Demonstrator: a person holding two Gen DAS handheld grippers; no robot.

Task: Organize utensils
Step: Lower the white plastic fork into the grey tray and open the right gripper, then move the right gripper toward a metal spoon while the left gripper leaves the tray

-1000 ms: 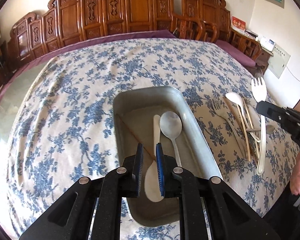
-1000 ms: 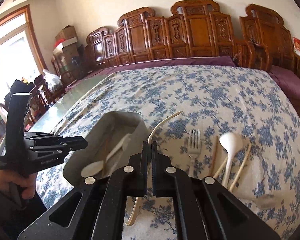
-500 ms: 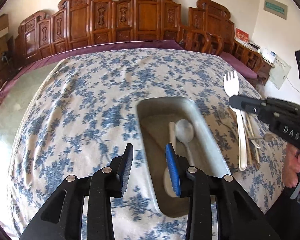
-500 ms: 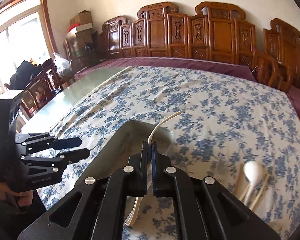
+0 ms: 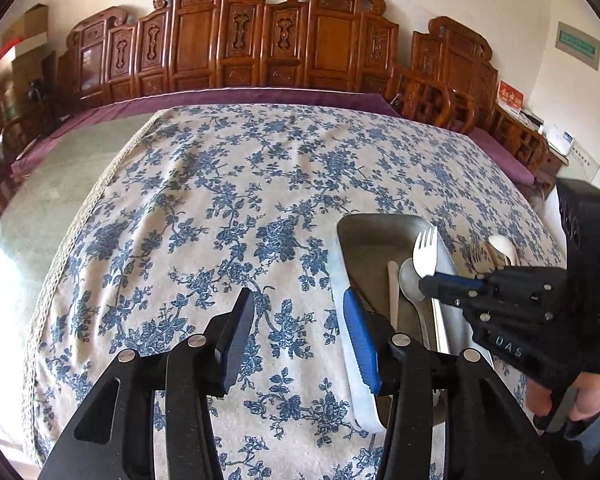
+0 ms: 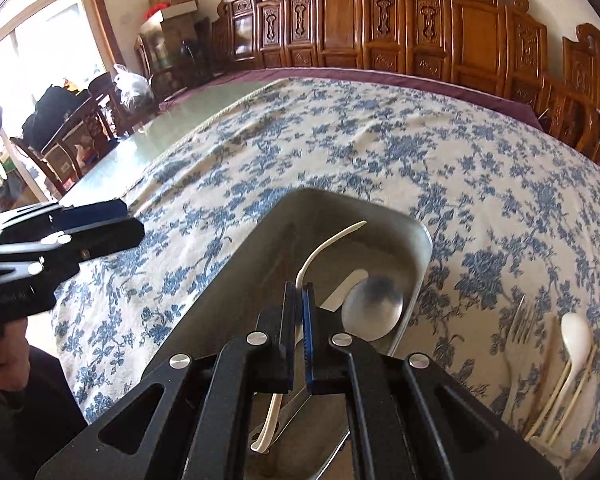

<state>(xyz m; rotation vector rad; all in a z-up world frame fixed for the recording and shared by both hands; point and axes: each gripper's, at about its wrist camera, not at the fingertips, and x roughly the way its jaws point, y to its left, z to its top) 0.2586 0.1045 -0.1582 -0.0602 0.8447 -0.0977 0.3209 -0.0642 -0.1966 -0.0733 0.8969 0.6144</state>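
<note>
A metal tray (image 5: 342,280) lies on the flowered tablecloth; in the right wrist view its rim (image 6: 236,256) is just below me. A metal spoon (image 6: 374,310) and a white utensil (image 6: 344,284) lie in it. My right gripper (image 6: 299,300) is shut on a white plastic fork (image 6: 324,242) and holds it over the tray; the fork's head (image 5: 425,254) shows in the left wrist view. My left gripper (image 5: 296,332) is open and empty, above the cloth left of the tray.
A metal fork (image 6: 520,328), a white spoon (image 6: 576,332) and chopsticks (image 6: 560,404) lie on the cloth right of the tray. Carved wooden chairs (image 5: 260,40) line the far side. Bare green tabletop (image 6: 148,136) lies to the left.
My right gripper carried the white fork leftward from beside the tray to over it. My left gripper opened wide and moved left off the tray.
</note>
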